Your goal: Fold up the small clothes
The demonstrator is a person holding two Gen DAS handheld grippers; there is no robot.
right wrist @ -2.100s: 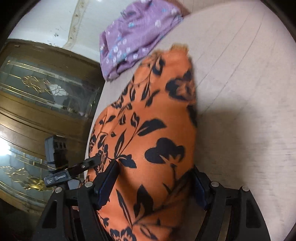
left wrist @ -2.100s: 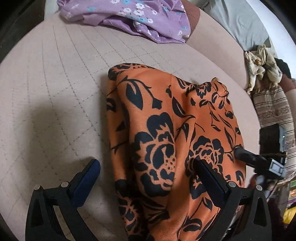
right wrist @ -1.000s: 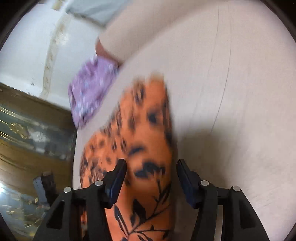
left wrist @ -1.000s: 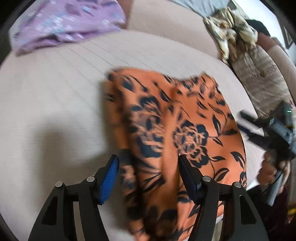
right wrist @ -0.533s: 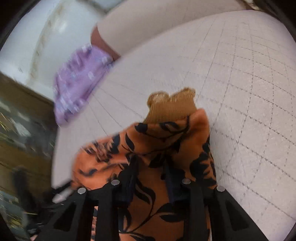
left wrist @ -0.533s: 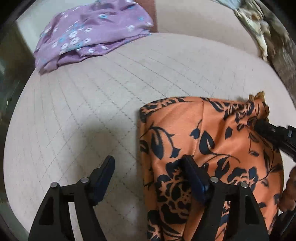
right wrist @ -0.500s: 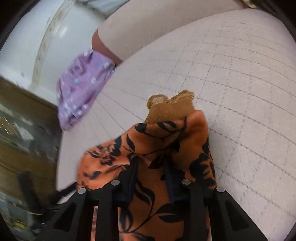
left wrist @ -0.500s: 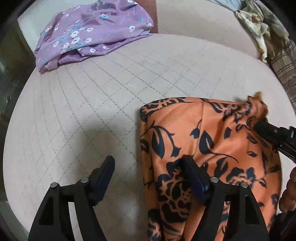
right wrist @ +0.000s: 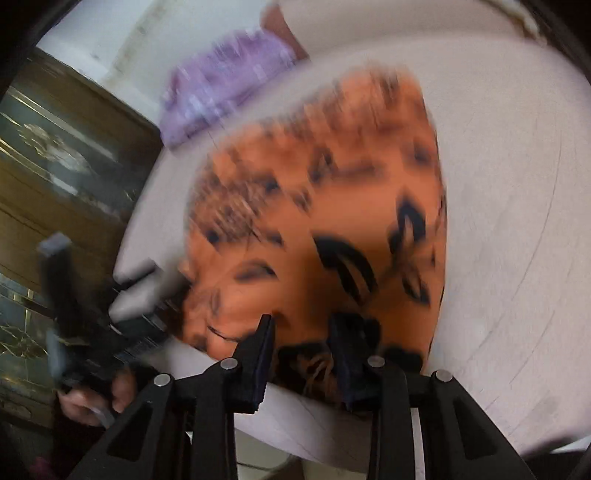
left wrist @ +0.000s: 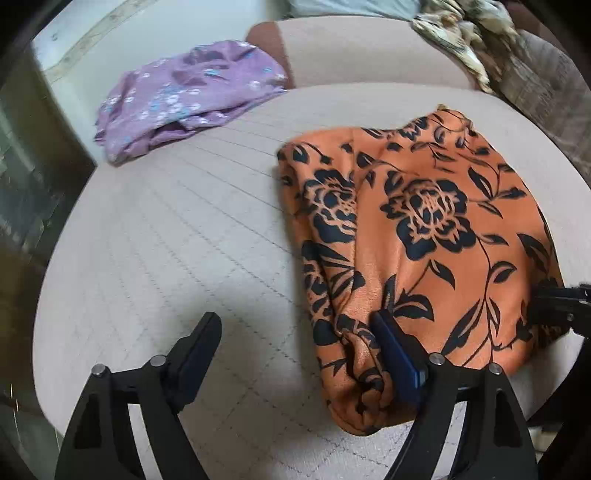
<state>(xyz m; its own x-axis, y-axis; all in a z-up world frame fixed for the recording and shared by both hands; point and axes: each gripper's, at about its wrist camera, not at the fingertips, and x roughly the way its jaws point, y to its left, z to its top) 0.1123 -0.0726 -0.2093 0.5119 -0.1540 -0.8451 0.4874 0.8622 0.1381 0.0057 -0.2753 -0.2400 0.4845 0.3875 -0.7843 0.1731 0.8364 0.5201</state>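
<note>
An orange garment with black flowers [left wrist: 424, 236] lies folded on the beige quilted cushion [left wrist: 177, 236]. My left gripper [left wrist: 295, 350] is open at the garment's near left edge; its right finger rests on the cloth, its left finger over bare cushion. In the blurred right wrist view the garment [right wrist: 332, 206] fills the middle, and my right gripper [right wrist: 301, 343] sits at its near edge, jaws narrowly apart with cloth between them. The right gripper also shows at the far right of the left wrist view [left wrist: 557, 302].
A folded purple floral garment [left wrist: 184, 99] lies at the cushion's far left. A sofa backrest [left wrist: 369, 51] and crumpled clothes [left wrist: 465, 33] are behind. A dark wooden cabinet with glass [right wrist: 55, 166] stands left. The cushion's front edge is near my grippers.
The right gripper carried the garment's far end back toward the near edge, so it now lies folded over. The right jaws have parted slightly. The left gripper stayed open and drew back.
</note>
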